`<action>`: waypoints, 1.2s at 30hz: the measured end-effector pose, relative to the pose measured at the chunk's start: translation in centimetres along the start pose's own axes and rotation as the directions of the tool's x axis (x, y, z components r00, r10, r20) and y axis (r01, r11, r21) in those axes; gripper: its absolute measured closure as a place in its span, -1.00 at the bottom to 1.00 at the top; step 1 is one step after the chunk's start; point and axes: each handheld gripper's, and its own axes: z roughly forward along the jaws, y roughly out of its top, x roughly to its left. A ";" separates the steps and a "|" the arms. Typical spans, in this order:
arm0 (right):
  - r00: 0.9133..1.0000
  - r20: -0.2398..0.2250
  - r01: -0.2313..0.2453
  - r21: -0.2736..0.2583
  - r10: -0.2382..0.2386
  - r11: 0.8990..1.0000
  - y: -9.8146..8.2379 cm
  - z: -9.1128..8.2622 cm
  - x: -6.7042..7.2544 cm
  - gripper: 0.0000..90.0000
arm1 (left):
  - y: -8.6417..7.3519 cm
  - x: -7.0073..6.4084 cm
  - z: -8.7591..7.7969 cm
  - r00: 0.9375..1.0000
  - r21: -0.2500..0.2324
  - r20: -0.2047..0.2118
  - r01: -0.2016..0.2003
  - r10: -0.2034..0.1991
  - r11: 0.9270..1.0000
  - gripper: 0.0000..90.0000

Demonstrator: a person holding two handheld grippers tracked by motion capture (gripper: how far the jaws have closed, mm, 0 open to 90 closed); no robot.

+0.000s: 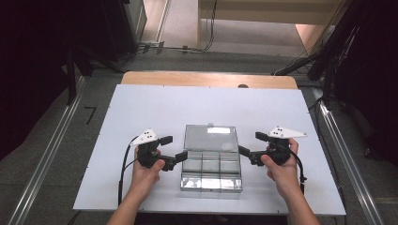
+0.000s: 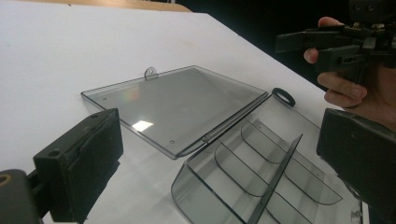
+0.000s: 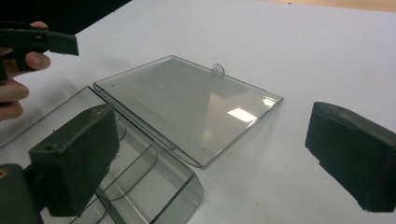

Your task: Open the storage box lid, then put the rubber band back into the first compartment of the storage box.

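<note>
Clear box [image 1: 211, 164]: laid open on the white table [image 1: 141, 108], lid [image 1: 210, 138] flat behind.
Left gripper [image 1: 176, 149]: held wide, nothing gripped, just beside the box.
Right gripper [image 1: 248, 145]: likewise wide, empty.
Surroundings: nothing placed between grippers and box.

Under the left gripper [image 1: 174, 147] and the right gripper [image 1: 252, 144] — a white tabletop [image 1: 141, 108], matt and plain. Well ahead of both, at the far side, a strip of wooden edge [image 1: 206, 79]. Left of the left gripper, off the table: grey floor [image 1: 61, 140], a metal rail [image 1: 44, 159] running slantwise, a small black mark [image 1: 90, 114]. Right of the right gripper, a second rail [image 1: 345, 159]. Farther ahead still — black cables [image 1: 178, 48] across the floor, a pale beige step [image 1: 263, 11], a dark stand [image 1: 70, 70] and black drapes [image 1: 28, 70] off to the left gripper's side.
</note>
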 end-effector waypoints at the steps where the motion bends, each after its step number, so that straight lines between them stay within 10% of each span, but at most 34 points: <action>1: 1.000 0.004 0.002 0.003 -0.002 1.000 0.0 -0.1 0.0 -1.00 | 0.0 0.1 -0.2 1.000 -0.009 0.001 0.001 -0.001 1.000 -1.00; 36: 0.986 0.163 -0.029 0.102 0.012 0.994 -1.8 -4.8 -5.8 -0.99 | -1.3 -0.1 -3.9 0.997 -0.044 -0.017 -0.081 0.081 0.996 -1.00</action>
